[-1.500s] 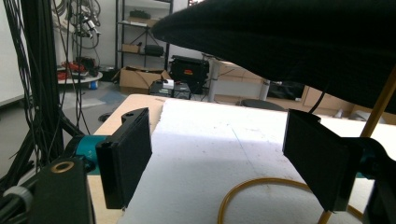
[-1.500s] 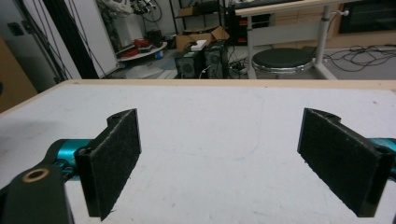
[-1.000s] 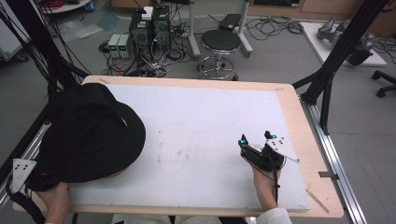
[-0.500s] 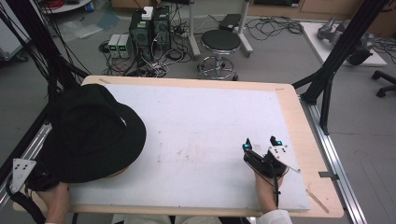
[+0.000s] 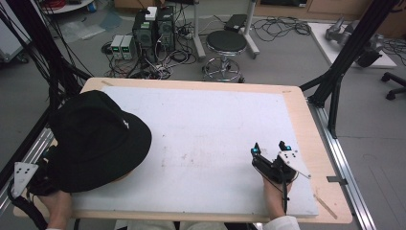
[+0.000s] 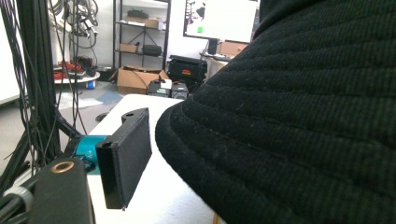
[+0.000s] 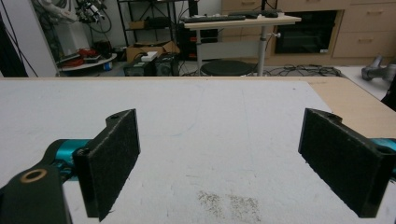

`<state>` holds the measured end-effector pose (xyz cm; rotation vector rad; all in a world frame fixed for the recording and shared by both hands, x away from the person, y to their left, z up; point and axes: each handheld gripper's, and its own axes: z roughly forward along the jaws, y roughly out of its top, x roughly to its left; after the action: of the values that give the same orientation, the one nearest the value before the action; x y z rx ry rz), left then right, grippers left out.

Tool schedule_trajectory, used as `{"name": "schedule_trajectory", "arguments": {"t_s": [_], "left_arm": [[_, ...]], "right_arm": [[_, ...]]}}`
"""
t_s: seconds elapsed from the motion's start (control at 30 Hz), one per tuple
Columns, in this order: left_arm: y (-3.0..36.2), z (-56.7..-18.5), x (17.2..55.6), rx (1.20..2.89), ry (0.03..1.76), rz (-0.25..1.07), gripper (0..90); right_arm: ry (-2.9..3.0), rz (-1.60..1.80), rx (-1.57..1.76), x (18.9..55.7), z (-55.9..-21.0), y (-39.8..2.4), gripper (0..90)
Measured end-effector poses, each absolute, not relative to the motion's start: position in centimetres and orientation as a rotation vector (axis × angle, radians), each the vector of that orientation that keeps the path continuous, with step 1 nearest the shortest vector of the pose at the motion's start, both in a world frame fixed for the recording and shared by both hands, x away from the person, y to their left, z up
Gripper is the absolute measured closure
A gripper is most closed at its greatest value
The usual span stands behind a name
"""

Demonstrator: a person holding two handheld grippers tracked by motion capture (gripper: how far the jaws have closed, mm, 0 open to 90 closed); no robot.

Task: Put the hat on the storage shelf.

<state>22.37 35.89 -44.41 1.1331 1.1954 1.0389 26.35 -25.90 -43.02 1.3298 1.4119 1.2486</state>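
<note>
Resting at nine o'clock on the white table mat (image 5: 206,139), the black stitched fabric bucket hat (image 5: 95,139) hides the left gripper's (image 6: 123,156) grip, while the right gripper (image 5: 269,149) waits released, work barely begun.

Grey floor with a black stool (image 5: 226,44), tangled cables (image 5: 282,25) and computer boxes (image 5: 153,28) beyond the table (image 5: 297,103).
</note>
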Motion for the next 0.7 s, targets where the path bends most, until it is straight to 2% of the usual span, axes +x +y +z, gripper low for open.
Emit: {"name": "schedule_trajectory", "arguments": {"t_s": [0.7], "left_arm": [[35.88, -44.41, 22.31, 1.136, 1.196, 1.038, 24.0]], "right_arm": [[1.418, 1.268, 1.358, 26.45, -43.18, -26.07, 11.8]]}}
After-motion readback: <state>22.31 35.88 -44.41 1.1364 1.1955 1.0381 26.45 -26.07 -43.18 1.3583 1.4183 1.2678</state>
